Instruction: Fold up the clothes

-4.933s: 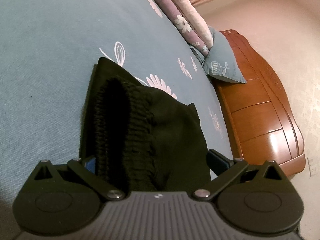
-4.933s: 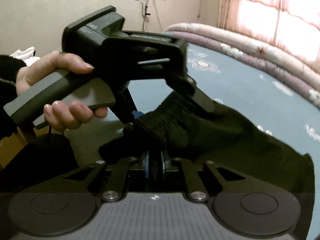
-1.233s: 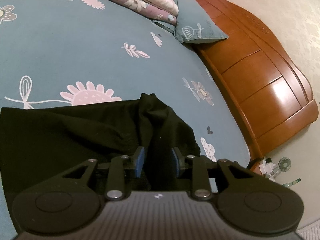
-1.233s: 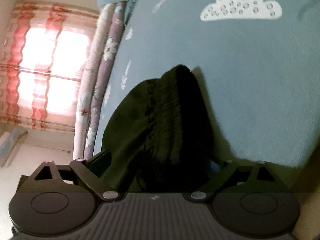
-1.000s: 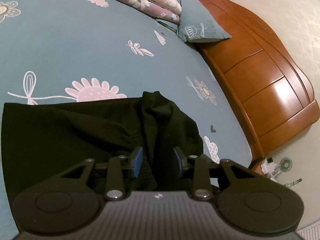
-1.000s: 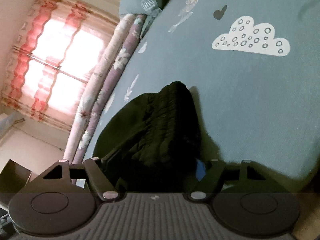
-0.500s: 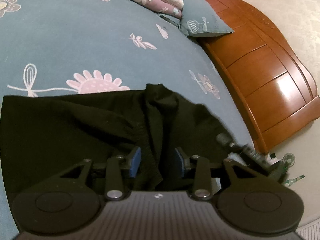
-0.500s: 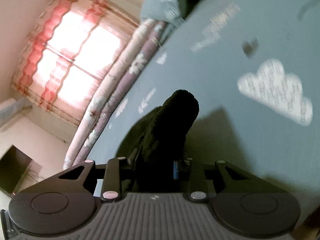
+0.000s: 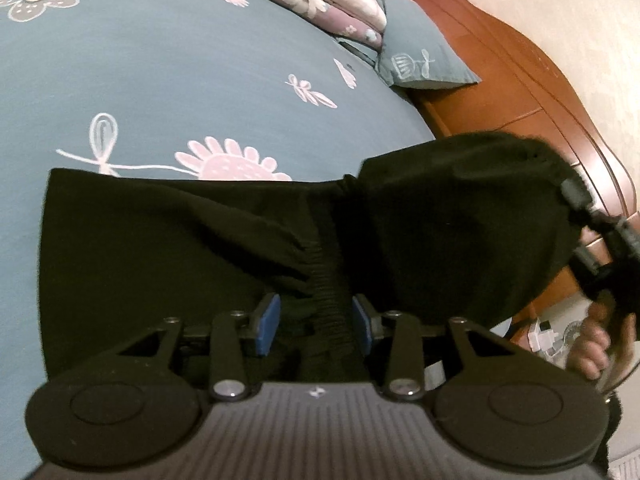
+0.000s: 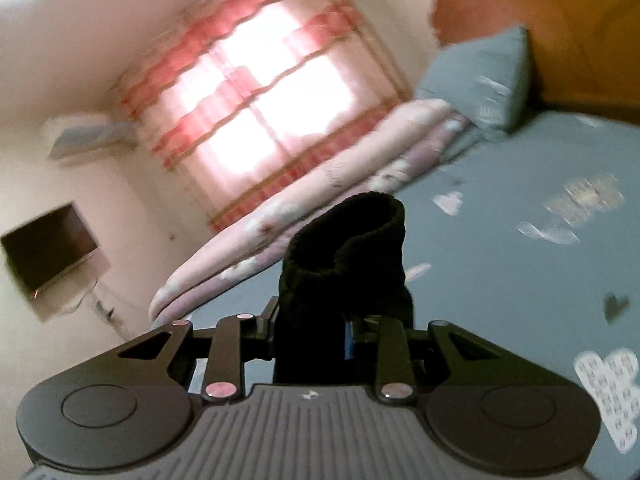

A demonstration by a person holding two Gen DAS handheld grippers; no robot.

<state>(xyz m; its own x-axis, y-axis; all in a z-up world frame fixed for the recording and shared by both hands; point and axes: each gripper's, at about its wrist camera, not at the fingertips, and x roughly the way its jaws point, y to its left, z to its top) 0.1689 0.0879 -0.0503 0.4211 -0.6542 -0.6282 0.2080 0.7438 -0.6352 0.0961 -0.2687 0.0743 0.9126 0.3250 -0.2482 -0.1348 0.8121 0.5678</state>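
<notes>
Black garment of soft knit fabric with a ribbed elastic band spread across a teal bed sheet printed with pink and white flowers, one part flat on the bed, the other part lifted clear of it toward the right. Left hand-held gripper, black with blue pads, set astride the ribbed band, blue pads standing a little off the cloth on either side; probably not clenched, though the fold hides the contact. Right hand-held gripper clamped on a bunched, ribbed cuff-like end of the same garment, held up above the sheet. Same gripper seen at the right edge of the left wrist view, carrying the raised black fabric, with fingers of the person's hand beneath it.

Beyond the garment, a teal pillow with a white line drawing against a glossy reddish-brown wooden headboard. Rolled pink and mauve floral quilt along the far side of the bed. Red-and-white striped curtain glowing over a window, dark wall-mounted flat screen to its left, white air conditioner above. Right wrist view heavily blurred. No legible writing or brand anywhere; only a small pale mark on each gripper body.
</notes>
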